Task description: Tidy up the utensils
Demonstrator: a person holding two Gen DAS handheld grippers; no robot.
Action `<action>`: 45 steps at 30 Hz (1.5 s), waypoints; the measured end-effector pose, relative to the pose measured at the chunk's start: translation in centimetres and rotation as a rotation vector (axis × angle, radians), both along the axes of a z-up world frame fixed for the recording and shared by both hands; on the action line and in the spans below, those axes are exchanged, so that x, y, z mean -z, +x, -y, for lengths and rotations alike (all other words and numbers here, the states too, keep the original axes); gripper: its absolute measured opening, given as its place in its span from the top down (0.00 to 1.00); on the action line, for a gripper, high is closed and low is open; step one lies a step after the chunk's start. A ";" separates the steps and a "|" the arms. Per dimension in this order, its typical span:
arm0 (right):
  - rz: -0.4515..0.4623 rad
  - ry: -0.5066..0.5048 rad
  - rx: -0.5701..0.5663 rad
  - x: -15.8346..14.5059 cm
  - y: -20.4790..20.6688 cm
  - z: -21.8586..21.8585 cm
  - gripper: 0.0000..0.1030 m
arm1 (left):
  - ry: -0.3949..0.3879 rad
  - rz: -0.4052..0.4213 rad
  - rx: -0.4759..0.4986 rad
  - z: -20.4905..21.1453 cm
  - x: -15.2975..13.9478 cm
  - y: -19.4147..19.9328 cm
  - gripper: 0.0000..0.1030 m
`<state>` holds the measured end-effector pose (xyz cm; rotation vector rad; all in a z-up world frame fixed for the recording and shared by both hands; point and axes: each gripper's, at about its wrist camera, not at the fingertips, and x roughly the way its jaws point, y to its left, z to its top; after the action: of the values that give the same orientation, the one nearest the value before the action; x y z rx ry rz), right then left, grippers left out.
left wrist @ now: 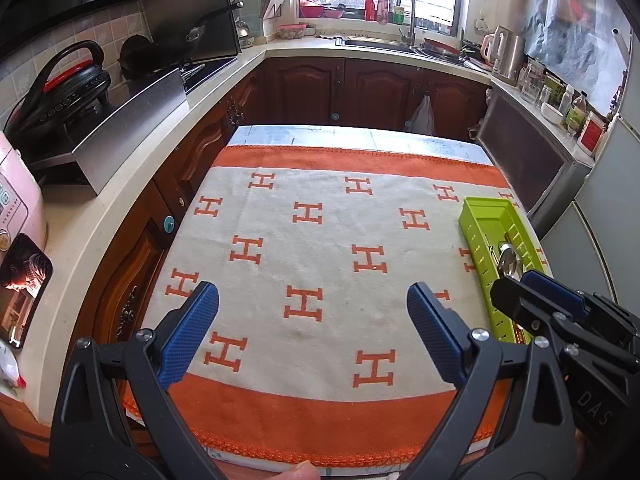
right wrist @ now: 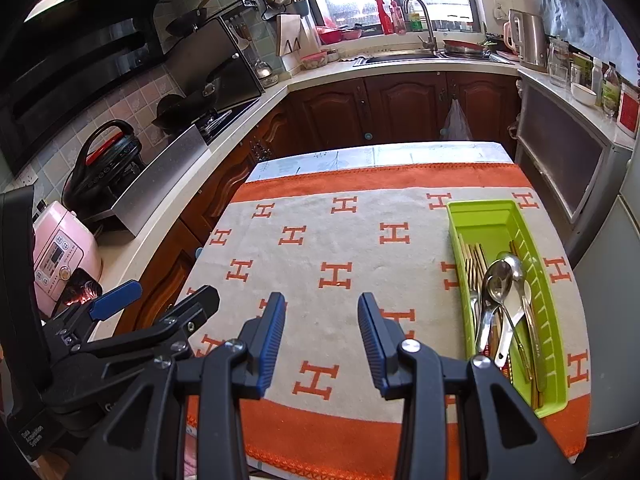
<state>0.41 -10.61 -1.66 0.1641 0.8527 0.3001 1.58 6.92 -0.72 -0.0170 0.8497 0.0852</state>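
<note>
A lime-green utensil tray (right wrist: 480, 206) lies lengthwise on the right side of the table. It holds several metal spoons (right wrist: 498, 280), forks (right wrist: 474, 264) and gold-coloured chopsticks. My right gripper (right wrist: 322, 332) hovers over the H-patterned cloth left of the tray, open, with nothing between its blue pads. In the left wrist view my left gripper (left wrist: 314, 320) is open wide and empty over the cloth's near middle. The right gripper (left wrist: 528, 288) shows at the right there, in front of the tray (left wrist: 476, 224), hiding its near end. A spoon bowl (left wrist: 508, 258) peeks out above it.
An orange-bordered cloth (right wrist: 340, 248) covers the table. A counter along the left carries a pink cooker (right wrist: 64, 256), a black pressure cooker (right wrist: 104, 160) and a stove. The sink (right wrist: 400, 56) is at the back. A grey cabinet (right wrist: 560, 164) stands right of the table.
</note>
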 end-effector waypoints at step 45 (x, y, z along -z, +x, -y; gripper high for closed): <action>-0.006 0.002 -0.001 0.3 0.4 0.0 0.63 | -0.001 -0.015 0.001 0.0 0.7 0.9 0.09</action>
<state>0.85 -10.65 -1.98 0.1666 0.8582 0.3013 2.51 6.89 -1.37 -0.0170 0.8648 0.0842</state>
